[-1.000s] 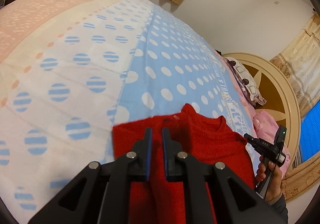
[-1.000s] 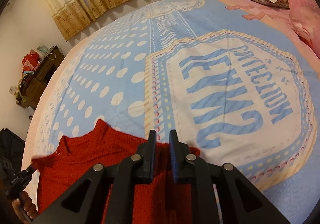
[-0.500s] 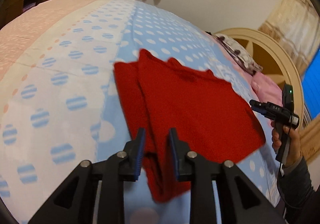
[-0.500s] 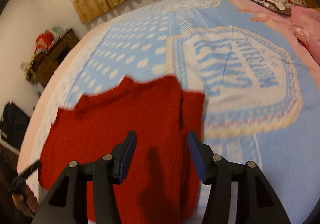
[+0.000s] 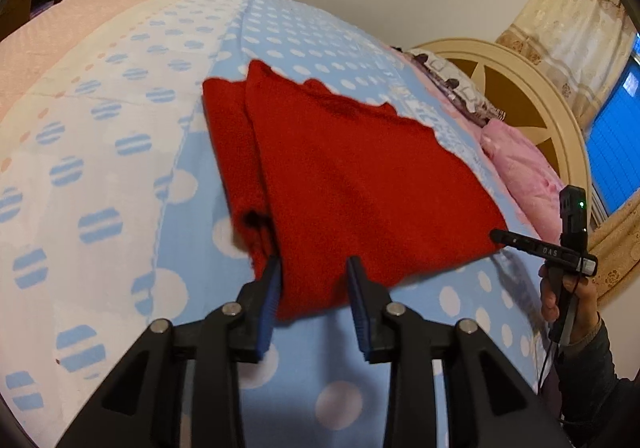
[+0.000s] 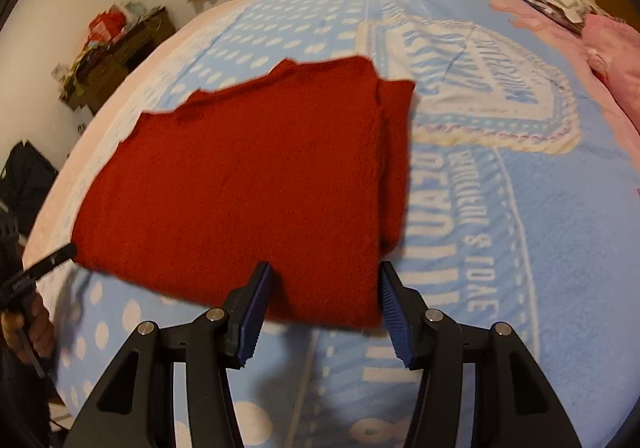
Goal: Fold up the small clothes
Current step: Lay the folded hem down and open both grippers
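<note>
While both of your grippers hang spread with nothing between the pads, the red sweater (image 5: 352,183) lies folded on the blue dotted bedspread (image 5: 192,232), its near hem just ahead of the left gripper (image 5: 314,290) and of the right gripper (image 6: 326,298).

Watch the sleeve bundle at 9 o'clock of the stack in the left view (a loose roll, by the look of it). If you reach for the hem and pinch only the top layer, the lower layers will likely drag and the fold will open. In the right view the tucked strip at 3 o'clock sits proud of the main panel, so a sideways brush from your right pads could pull it out. Soft bedding may also bunch up with the knit if you dig low.

A second ago both pairs of pads were pressed together on the cloth; half a second ago they were partly apart, and now they stand wider, with the sweater released and further from the lenses.
</note>
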### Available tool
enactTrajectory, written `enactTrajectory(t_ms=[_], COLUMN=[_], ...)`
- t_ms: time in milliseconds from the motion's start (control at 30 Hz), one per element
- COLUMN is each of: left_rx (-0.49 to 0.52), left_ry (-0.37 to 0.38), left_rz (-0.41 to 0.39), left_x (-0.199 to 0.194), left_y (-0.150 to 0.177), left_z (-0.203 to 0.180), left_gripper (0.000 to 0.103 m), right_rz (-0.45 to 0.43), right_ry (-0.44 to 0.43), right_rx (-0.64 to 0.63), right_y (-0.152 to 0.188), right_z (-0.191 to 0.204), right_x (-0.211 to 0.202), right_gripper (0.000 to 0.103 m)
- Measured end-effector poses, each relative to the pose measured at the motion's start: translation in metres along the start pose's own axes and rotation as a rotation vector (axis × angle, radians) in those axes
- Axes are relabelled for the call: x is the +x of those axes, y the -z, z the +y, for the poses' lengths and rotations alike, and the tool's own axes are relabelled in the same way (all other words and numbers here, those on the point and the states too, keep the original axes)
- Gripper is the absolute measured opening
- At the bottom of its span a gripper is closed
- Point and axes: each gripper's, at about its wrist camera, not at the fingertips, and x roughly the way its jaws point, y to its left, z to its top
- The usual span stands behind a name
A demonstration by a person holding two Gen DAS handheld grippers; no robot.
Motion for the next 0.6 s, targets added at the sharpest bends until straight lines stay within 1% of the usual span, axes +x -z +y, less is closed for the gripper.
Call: enactTrajectory(t_ms=[33,67,100,133,167,267,333,400,433,467,533,567,600], left_rx=[0.001,0.015,0.034,0.047,0.053,0.049,0.062,0.069,0.077,0.081,0.068,0.069,0.07], left_ry=[0.001,-0.004,-0.023,-0.033,-0.029,-0.017,-0.008,-0.015,-0.027,-0.049,-0.044,-0.042,-0.044], left_rz=[0.01,0.017,0.025,0.035,0.043,0.025,0.033,0.059,0.071,0.087,0.085,0.086,0.086], left_x=[0.002,0.004,0.004,0.004,0.002,-0.015,-0.022,-0.017,-0.012,-0.006,-0.004,-0.004,-0.007], left_y=[0.002,0.003,0.004,0.005,0.005,0.006,0.008,0.012,0.013,0.015,0.014,0.013,0.013], left_z=[-0.001,-0.003,-0.005,-0.006,-0.006,-0.002,-0.002,-0.001,-0.001,-0.001,0.001,0.001,0.0], left_gripper=[0.035,0.033,0.012,0.01,0.009,0.009,0.009,0.009,0.009,0.009,0.009,0.01,0.016], right_rz=[-0.003,-0.006,-0.019,-0.033,-0.048,-0.1,-0.088,-0.051,-0.016,-0.007,-0.015,-0.017,-0.018], right_ry=[0.012,0.022,0.037,0.035,0.025,0.021,0.031,0.053,0.063,0.07,0.064,0.055,0.049], right_rx=[-0.012,-0.02,-0.028,-0.027,-0.017,-0.014,-0.024,-0.029,-0.035,-0.026,-0.013,-0.005,0.001], right_y=[0.001,0.002,0.002,0.001,0.0,-0.001,-0.001,0.001,0.003,0.004,0.005,0.004,0.003], right_z=[0.002,0.003,0.004,0.004,0.002,-0.001,0.0,-0.002,-0.004,-0.006,-0.008,-0.009,-0.009], right_x=[0.001,0.0,-0.002,-0.006,-0.013,-0.037,-0.038,-0.023,-0.011,-0.003,-0.001,-0.005,-0.008], right_gripper=[0.043,0.029,0.02,0.008,0.007,0.006,0.006,0.006,0.006,0.006,0.007,0.008,0.01])
